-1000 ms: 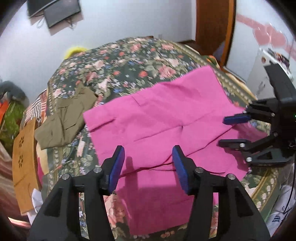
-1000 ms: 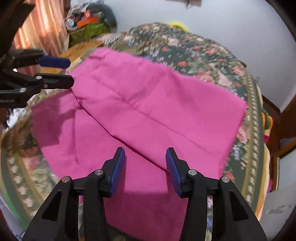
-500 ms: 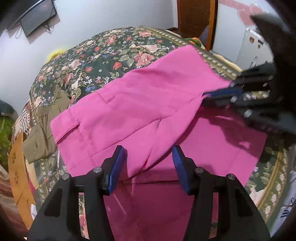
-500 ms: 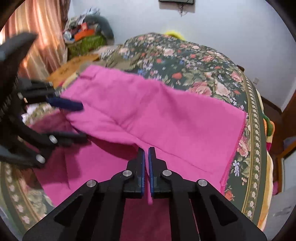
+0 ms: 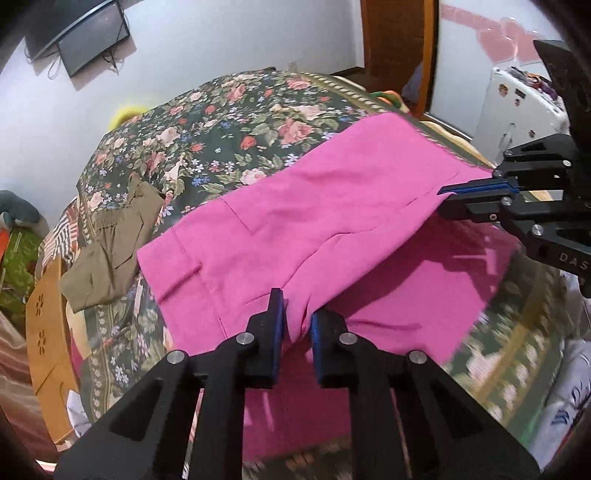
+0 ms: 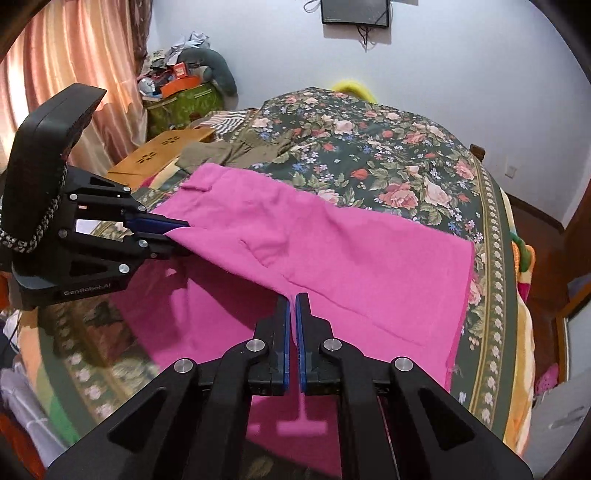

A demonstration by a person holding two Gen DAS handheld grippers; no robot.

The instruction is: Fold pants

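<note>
Blue pads are pinching pink cloth on both sides: the left gripper (image 5: 297, 326) is closing its fingers on a bunched edge of the pink pants (image 5: 325, 218) near the seat, and the right gripper (image 6: 293, 321) is clamping a thin fold of the same edge further along the leg. Between them the upper layer is hanging lifted above the lower layer, which is lying flat on the bed.

The risk, as I judge it, is sitting in those grips — the left one is holding a thick wad with a gap showing between its pads, so a sharp pull could be letting cloth slide out. The right one may be biting one layer only; I cannot tell. If the two hands are travelling unevenly, the fold is likely to be landing skewed, with the hems off line.

The floral bedspread (image 6: 388, 155) is giving a soft, wrinkling base that may be dragging at the lower layer. An olive garment (image 5: 107, 254) is lying just beside the waistband, near enough to be caught. Beyond — a wall screen (image 6: 354, 11), peach curtains (image 6: 74, 48), a wooden door (image 5: 395, 33).
</note>
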